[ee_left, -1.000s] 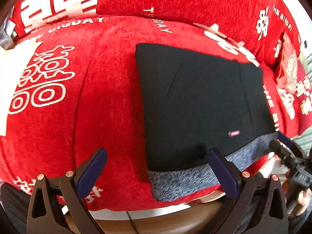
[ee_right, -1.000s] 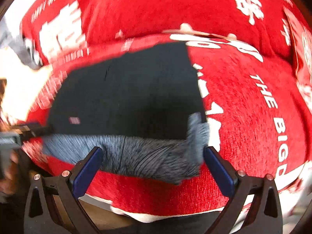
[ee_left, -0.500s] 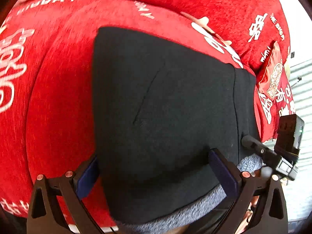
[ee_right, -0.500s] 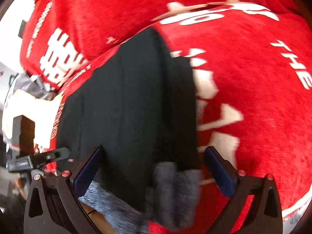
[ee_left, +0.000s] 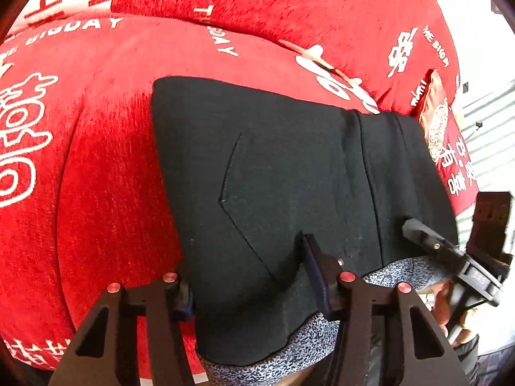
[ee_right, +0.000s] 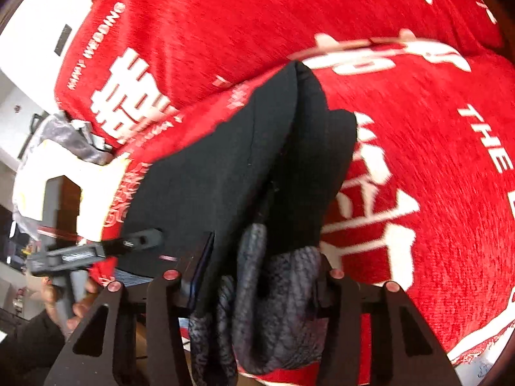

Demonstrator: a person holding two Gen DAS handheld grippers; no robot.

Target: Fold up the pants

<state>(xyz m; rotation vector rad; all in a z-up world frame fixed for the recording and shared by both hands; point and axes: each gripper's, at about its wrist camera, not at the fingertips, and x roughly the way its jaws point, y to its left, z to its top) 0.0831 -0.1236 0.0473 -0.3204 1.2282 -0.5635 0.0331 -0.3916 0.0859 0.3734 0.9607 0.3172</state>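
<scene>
You've got readable print only on the red cover [ee_left: 106,173]. Left wrist view: "BIGDAY" [ee_left: 69,29] in white along the seat's back edge at upper left, the letters before it cut off. "DAY" [ee_left: 225,43] runs down the seam near centre. "HE BIG" [ee_left: 436,45] sits at upper right on the backrest, beside a white Chinese character. The red cushion [ee_left: 447,148] at right carries white Chinese characters. Right wrist view: "WEDDING" [ee_right: 103,29] on the backrest at upper left, upside down as seen, and "THE" [ee_right: 486,138] at right. Nothing legible on the pants.
</scene>
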